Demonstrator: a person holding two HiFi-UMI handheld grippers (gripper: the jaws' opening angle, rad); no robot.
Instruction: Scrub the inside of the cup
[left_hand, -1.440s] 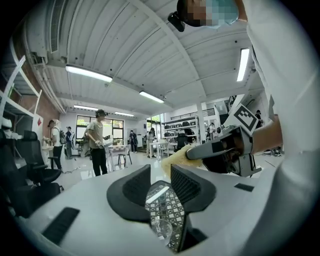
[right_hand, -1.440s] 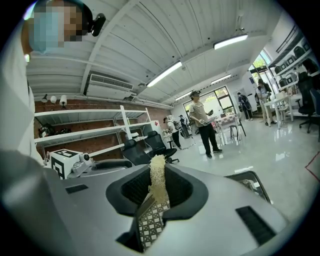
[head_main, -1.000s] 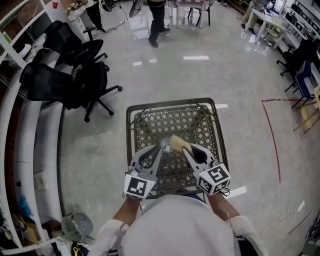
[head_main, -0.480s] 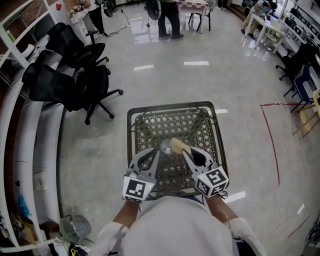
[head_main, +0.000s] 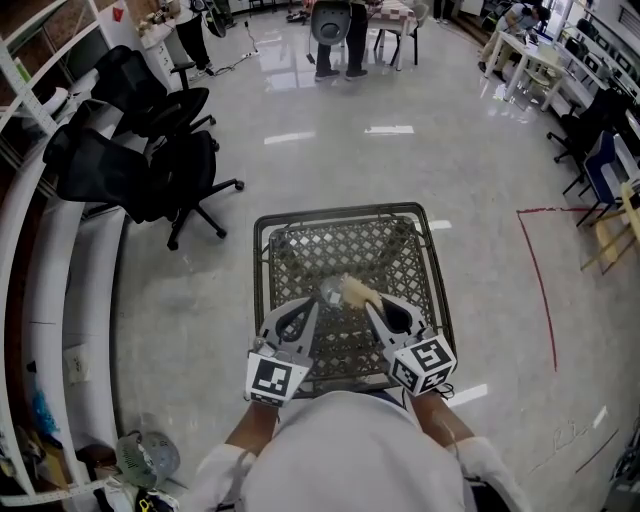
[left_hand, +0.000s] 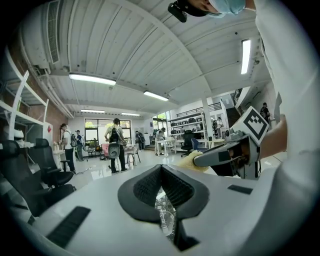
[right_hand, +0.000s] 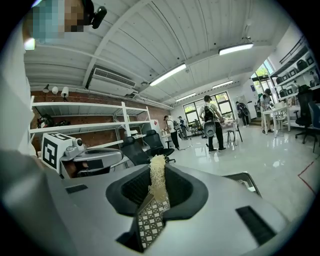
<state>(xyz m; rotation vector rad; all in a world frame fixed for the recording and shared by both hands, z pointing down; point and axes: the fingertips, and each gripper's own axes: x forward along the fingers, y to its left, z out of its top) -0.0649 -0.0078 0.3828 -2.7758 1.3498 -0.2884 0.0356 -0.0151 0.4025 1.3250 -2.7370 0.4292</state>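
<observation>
Over a dark metal mesh table (head_main: 340, 212), my left gripper (head_main: 318, 302) is shut on the thin wall of a small clear cup (head_main: 330, 292). In the left gripper view the cup (left_hand: 166, 220) shows as glassy glints below the closed pads (left_hand: 145, 187). My right gripper (head_main: 368, 303) is shut on a yellow scrub sponge (head_main: 355, 291), whose end reaches the cup's mouth. In the right gripper view the sponge (right_hand: 158, 182) stands upright between the pads. Whether the sponge is inside the cup I cannot tell.
Black office chairs (head_main: 130, 150) stand at the left beside curved white shelving (head_main: 40, 300). A red tape line (head_main: 540, 290) marks the glossy floor at the right. People (head_main: 340, 30) stand far back; desks and chairs (head_main: 590, 110) line the right side.
Both grippers, cup and sponge hold nearly the same place over the table. The people at the back have shifted position.
</observation>
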